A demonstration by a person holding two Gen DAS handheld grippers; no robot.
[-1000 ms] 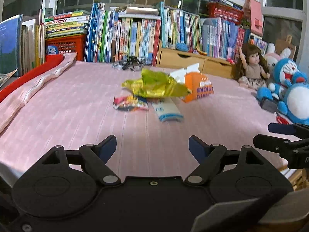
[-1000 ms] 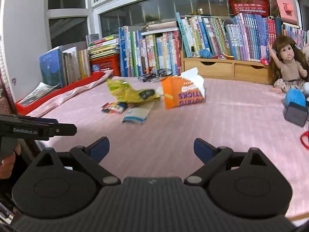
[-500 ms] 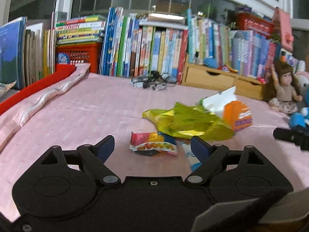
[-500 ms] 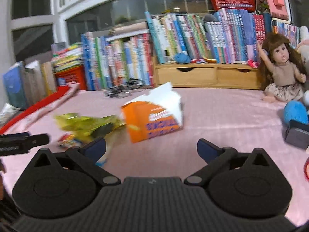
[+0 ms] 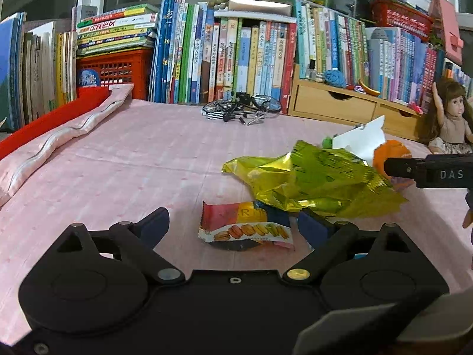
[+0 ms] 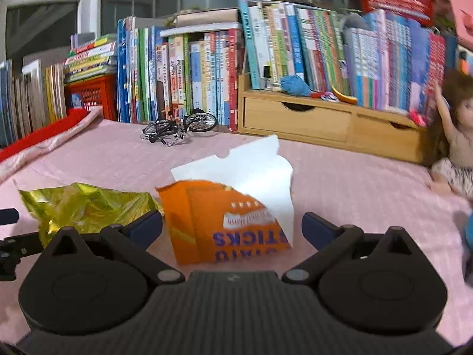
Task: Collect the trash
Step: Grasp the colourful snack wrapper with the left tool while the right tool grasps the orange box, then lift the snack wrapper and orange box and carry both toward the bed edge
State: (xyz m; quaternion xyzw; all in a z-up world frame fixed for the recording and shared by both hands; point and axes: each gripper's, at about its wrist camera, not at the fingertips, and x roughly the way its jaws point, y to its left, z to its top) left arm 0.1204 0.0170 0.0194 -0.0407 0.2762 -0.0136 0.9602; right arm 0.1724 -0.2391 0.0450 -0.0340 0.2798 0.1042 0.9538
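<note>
1. Your left gripper (image 5: pixel 233 224) has the small macaron wrapper (image 5: pixel 246 230) lying flat on the pink cloth (image 5: pixel 118 171) between its two fingers; the jaws stand wide apart and have just been opening further, and neither pad touches the wrapper.
2. The crumpled gold-green foil bag (image 5: pixel 313 183) lies just beyond that wrapper, to the far right, with its near edge overlapping the wrapper's far corner and reaching over your left gripper's right finger (image 5: pixel 313 227).
3. Your right gripper (image 6: pixel 232 227) frames the torn orange carton (image 6: pixel 224 222), printed upside down with "STICKS", its white inner flap standing up behind. The jaws are spread as wide as they go, having just been opening, and the carton sits between them without being pressed.
4. In the right wrist view the foil bag lies to the left of the carton, touching or nearly touching it, just beyond the left finger (image 6: pixel 147 227).
5. In the left wrist view your right gripper's black body reaches in from the right edge, in front of the carton.
6. Farther back on the cloth lies a small model bicycle (image 5: pixel 242 109) on its side, well apart from the trash.
7. Along the far edge stand rows of books (image 5: pixel 224 59), a red crate (image 5: pixel 115 71) and a wooden drawer unit (image 6: pixel 325 121).
8. A doll (image 5: pixel 449 118) sits at the far right, and a folded pink cloth roll (image 5: pixel 59 139) over a red edge runs along the left.
</note>
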